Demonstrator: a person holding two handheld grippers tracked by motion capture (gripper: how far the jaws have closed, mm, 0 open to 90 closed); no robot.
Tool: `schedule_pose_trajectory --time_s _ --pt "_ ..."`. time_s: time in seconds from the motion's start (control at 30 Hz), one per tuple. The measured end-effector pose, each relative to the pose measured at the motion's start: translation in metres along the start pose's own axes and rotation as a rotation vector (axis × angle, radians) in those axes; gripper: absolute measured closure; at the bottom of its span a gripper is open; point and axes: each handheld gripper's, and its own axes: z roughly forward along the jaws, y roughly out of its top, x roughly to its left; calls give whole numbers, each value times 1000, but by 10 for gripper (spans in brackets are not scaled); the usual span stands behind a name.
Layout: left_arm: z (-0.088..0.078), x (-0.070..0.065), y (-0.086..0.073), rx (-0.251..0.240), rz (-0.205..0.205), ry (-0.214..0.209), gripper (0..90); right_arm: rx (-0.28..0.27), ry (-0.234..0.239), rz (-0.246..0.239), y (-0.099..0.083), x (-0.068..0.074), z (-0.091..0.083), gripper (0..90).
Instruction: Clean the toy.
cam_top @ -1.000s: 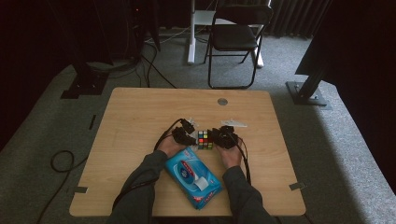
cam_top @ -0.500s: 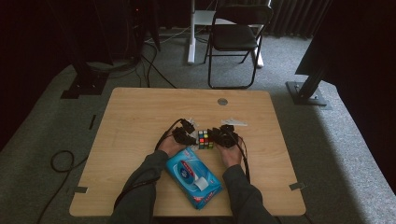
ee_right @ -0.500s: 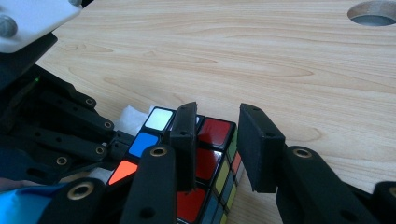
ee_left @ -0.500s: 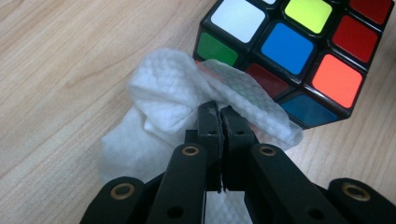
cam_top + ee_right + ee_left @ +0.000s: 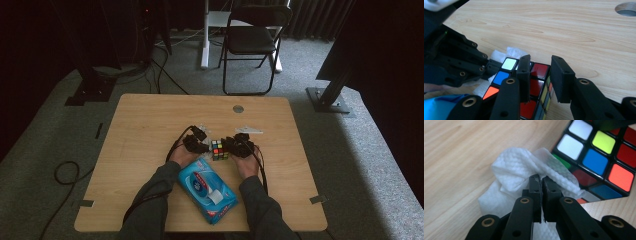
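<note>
The left gripper (image 5: 541,178) pinches a wipe (image 5: 519,167) against the cube (image 5: 599,157); the right gripper (image 5: 540,66), just tightened, clamps the cube's edge for cleaning

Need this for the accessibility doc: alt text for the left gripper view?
The left gripper pinches a crumpled white wipe between shut black jaws, pressing it against a puzzle cube with white, yellow, blue, red and orange stickers. Both sit on a light wooden table.

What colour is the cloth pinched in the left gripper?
White, with a fine woven texture; the wipe shows best in the left gripper view, against the cube.
</note>
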Motion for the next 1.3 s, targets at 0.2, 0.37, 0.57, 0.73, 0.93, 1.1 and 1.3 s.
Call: schedule_pose_trajectory --time_s 0.2,0.37,0.57,0.73,0.93,1.1,1.3 --pt "-9 3 0 -43 -23 0 864 18 -1 -28 4 2 2 709" --pt "-10 3 -2 -44 -18 4 862 19 -4 -31 6 3 4 715" --pt "-17 10 -7 -73 -60 36 856 26 -8 -7 10 11 12 716" --pt "-22 17 -9 -84 -81 50 850 35 6 -17 13 22 20 717" --pt "-26 22 -15 -109 -115 63 833 47 6 -11 15 26 23 649" --pt "-37 21 -23 -149 -124 52 833 37 1 -3 10 20 9 630" --pt "-37 15 -27 -131 -99 39 834 45 24 25 5 13 5 647"
